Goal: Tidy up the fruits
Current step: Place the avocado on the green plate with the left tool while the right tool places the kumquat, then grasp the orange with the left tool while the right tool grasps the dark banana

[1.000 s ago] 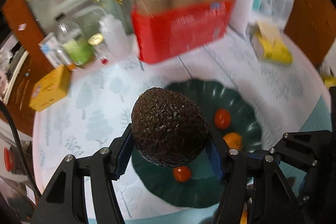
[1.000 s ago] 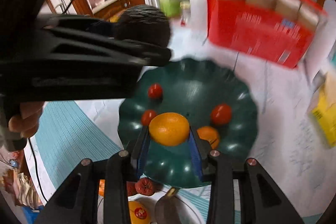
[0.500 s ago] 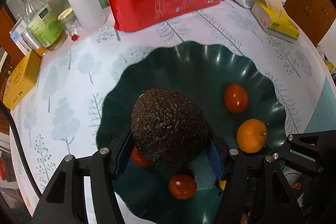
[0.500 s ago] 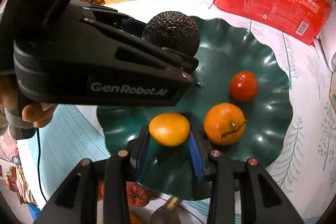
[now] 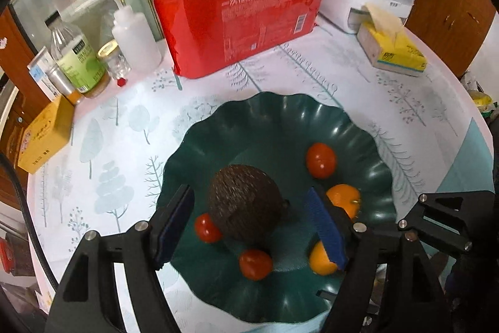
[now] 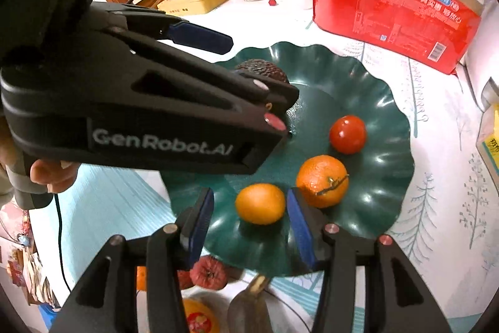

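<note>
Both grippers stand open over the green bowl [image 5: 358, 127], at centre frame. The left gripper [image 5: 249, 227] straddles the released avocado [image 5: 246, 205]; the right gripper [image 6: 249, 217] straddles a small orange [image 6: 260, 203]. Withdraw each straight upward, fingers clear of neighbouring fruit.

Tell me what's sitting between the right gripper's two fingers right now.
A small orange lying in the green bowl, clear of both blue pads of the right gripper, seen in the right wrist view.

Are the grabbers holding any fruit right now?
No. Both are open: the left gripper sits around the avocado, the right gripper around an orange, both fruits on the plate.
</note>
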